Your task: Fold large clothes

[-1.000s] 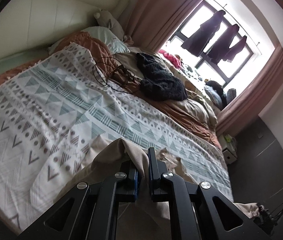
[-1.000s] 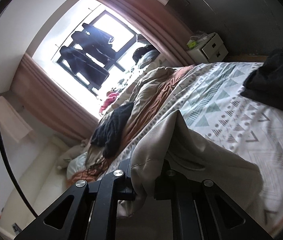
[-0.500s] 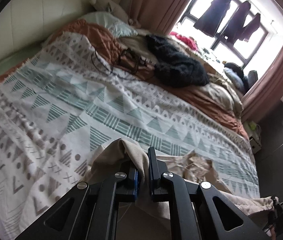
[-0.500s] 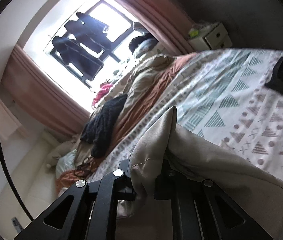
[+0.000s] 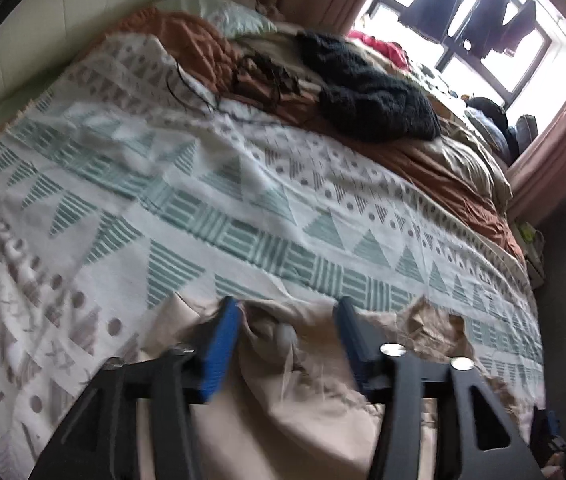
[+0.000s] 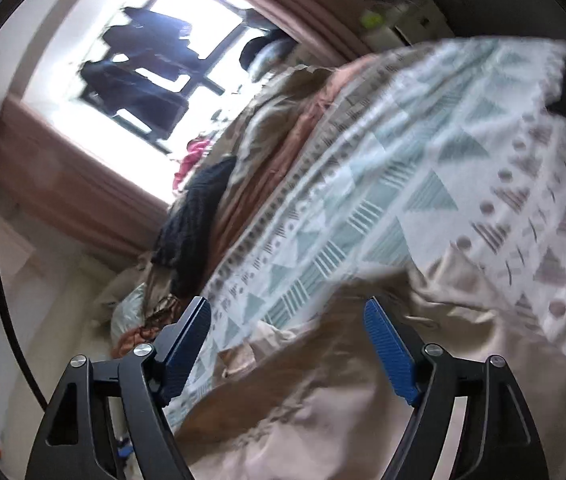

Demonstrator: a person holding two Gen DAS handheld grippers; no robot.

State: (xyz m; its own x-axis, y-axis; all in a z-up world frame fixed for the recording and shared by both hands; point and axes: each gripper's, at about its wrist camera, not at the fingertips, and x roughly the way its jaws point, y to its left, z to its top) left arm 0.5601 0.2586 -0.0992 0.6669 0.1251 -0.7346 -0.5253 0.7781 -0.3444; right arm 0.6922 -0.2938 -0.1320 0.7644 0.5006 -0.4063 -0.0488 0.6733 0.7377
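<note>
A beige garment (image 5: 303,412) lies crumpled on the patterned white and green bedspread (image 5: 243,208) at the near edge of the bed. My left gripper (image 5: 287,312) is open, its blue pads (image 5: 219,344) on either side of the cloth and not pinching it. In the right wrist view the same beige garment (image 6: 343,392) lies loose under my right gripper (image 6: 287,312), which is open and empty. The bedspread (image 6: 423,184) stretches away beyond it.
A black knitted garment (image 5: 371,92) and dark cords (image 5: 259,76) lie on the rust and tan bedding (image 5: 455,172) further back. A pillow (image 5: 223,16) is at the headboard. A window (image 6: 155,60) with dark clothes hanging, pink curtains and a white nightstand (image 6: 407,20) are beyond.
Both grippers were shut on raised edges of the beige garment. Both have now opened and the cloth has dropped onto the bed. The views have swung lower, toward the bedspread.
</note>
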